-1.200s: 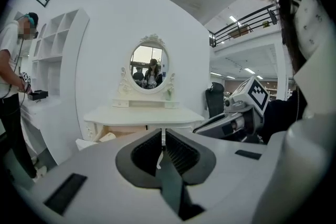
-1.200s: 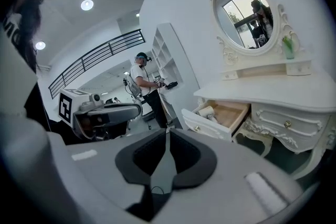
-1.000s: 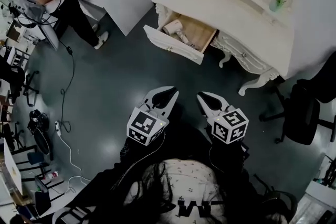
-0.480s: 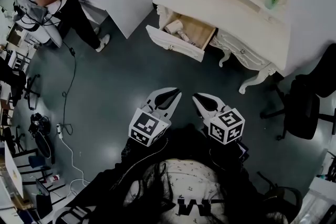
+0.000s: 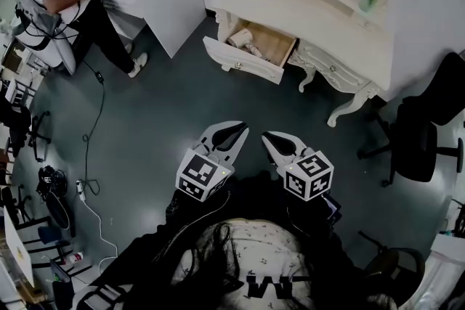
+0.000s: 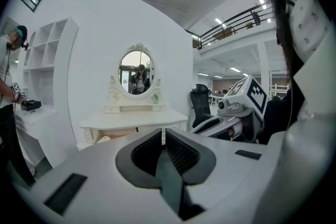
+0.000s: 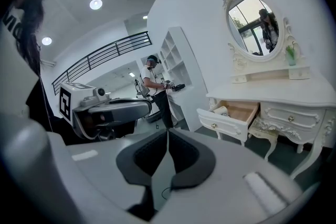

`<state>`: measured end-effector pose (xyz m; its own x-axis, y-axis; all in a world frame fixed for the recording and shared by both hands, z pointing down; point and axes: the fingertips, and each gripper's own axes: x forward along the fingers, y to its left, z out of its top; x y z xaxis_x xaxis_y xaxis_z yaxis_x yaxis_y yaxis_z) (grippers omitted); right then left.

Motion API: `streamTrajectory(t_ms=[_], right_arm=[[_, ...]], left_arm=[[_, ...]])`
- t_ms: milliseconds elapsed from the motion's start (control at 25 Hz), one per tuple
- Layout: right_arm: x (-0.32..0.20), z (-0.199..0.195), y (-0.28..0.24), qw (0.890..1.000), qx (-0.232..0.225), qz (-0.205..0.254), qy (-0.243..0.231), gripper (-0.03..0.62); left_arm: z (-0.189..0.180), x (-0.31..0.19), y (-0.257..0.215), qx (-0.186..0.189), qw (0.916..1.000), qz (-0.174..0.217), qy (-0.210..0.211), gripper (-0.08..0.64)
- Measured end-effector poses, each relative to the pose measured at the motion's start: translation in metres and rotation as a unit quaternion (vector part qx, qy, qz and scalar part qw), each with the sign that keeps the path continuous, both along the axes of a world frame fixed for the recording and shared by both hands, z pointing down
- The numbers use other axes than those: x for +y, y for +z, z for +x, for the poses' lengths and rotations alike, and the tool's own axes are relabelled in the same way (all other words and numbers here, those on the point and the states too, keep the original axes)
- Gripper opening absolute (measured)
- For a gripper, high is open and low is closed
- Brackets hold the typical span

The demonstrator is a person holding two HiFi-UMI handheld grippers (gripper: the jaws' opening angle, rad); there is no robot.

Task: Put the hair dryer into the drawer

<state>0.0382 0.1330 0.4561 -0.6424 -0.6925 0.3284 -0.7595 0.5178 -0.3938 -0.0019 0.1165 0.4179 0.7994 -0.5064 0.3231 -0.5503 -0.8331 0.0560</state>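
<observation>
The left gripper (image 5: 240, 128) is close to the person, with its jaws closed on nothing. Beside it, the right gripper (image 5: 267, 136) is closing its jaws the last bit, and nothing is between them. Far ahead of both, across the dark floor (image 5: 167, 105), the drawer (image 5: 243, 62) of the white table (image 5: 320, 11) is pulled open. The hair dryer (image 5: 242, 37) lies inside it, at its left end. It is too small to tell which way it points. Neither gripper looks nearer to it.

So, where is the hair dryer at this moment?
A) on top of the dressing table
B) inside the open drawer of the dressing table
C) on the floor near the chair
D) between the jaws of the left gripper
B: the hair dryer lies inside the open drawer of the dressing table, while the left gripper and the right gripper hold nothing.
</observation>
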Motion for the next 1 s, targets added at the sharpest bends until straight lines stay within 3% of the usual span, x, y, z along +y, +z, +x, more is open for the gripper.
streamTrajectory(t_ms=[1000], right_arm=[[0.018, -0.016, 0.007, 0.999, 0.028, 0.001, 0.032, 0.012]], left_arm=[[-0.026, 0.017, 0.01, 0.016, 0.9996, -0.002, 0.024, 0.002]])
